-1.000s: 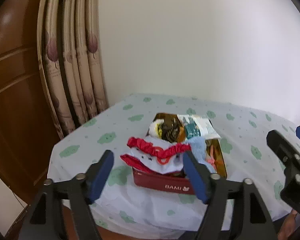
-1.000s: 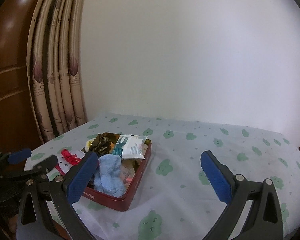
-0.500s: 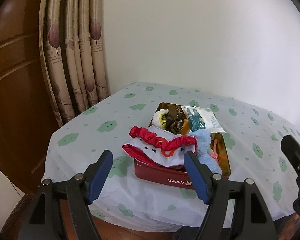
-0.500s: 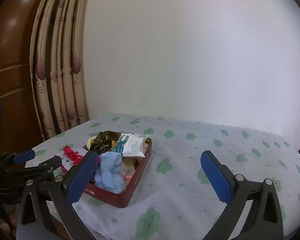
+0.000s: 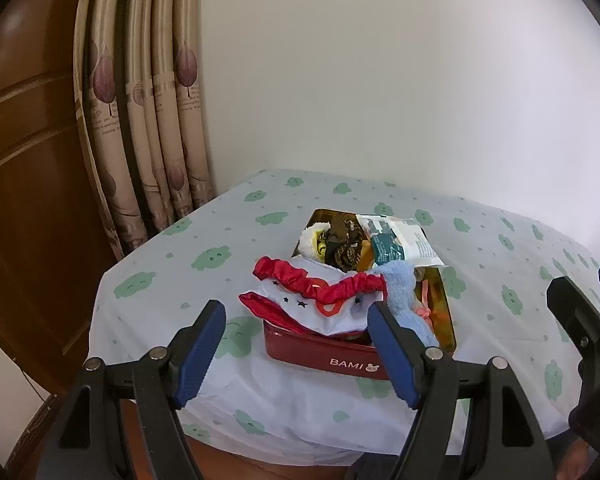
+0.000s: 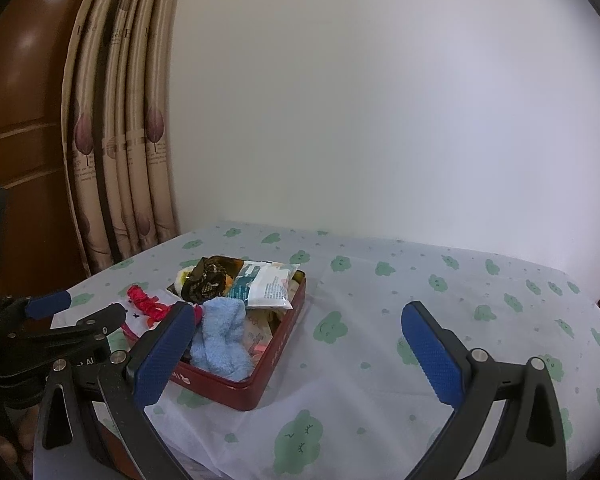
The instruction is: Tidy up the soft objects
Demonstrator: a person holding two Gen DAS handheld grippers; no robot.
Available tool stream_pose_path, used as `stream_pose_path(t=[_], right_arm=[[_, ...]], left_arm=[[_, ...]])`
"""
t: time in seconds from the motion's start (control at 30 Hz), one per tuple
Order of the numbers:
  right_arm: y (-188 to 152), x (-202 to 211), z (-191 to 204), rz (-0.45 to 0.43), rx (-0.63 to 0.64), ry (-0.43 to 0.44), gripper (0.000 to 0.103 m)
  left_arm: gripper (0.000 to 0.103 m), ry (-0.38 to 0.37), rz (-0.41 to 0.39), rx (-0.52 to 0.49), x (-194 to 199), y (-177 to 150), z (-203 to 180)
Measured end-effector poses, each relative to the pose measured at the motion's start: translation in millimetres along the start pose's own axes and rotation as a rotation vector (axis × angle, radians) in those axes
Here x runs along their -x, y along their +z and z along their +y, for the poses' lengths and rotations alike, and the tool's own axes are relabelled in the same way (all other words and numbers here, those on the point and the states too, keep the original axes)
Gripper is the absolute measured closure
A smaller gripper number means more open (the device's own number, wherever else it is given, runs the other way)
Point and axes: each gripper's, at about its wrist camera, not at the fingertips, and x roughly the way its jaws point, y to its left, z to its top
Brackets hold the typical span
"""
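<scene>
A red tin marked BAMI (image 5: 340, 358) sits on the table, also in the right wrist view (image 6: 276, 354). It holds a white cloth with red ruffled trim (image 5: 320, 292), hanging over its left rim, a light blue fuzzy sock (image 5: 402, 288) (image 6: 222, 336), a dark patterned scrunchie (image 5: 344, 246), a yellow-white soft item (image 5: 314, 240) and a white-teal packet (image 5: 398, 240) (image 6: 266, 284). My left gripper (image 5: 296, 348) is open and empty, in front of the tin. My right gripper (image 6: 300, 354) is open and empty, to the tin's right.
The table has a white cloth with green cloud prints (image 6: 420, 304). A beige leaf-print curtain (image 5: 140, 120) and a brown wooden door (image 5: 24, 160) stand at the left. A white wall is behind. The table's near edge (image 5: 280, 436) is just beyond my left gripper.
Both grippers have drawn back and risen slightly, so the tin looks a little farther off. Both stay open. The items in the tin have not moved.
</scene>
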Motion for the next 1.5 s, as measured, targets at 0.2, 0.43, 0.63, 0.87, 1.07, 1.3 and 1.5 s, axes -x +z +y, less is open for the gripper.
stream_pose_path(t=[0.2,0.43,0.63,0.87,1.07,1.3,1.5], right_arm=[[-1,-2,0,0.009,0.004,0.006,0.001],[-4,-2,5,0.012,0.016,0.016,0.001],[-5,-4,5,0.024,0.011,0.026,0.001],[-4,-4,5,0.025,0.010,0.025,0.001],[-7,-5,5,0.027,0.007,0.018,0.001],[-8,-4,8,0.029,0.012,0.022,0.001],[-9,-2,11,0.027,0.018,0.022,0.001]], left_arm=[[0.028,-0.002,0.006,0.019,-2,1,4],[0.028,0.021,0.006,0.028,-2,1,5],[0.028,0.020,0.019,0.034,-4,1,7],[0.028,0.020,0.019,0.029,-5,1,6],[0.028,0.020,0.021,0.027,-4,2,5],[0.028,0.020,0.013,0.021,-2,1,3],[0.028,0.016,0.017,0.021,-1,1,3]])
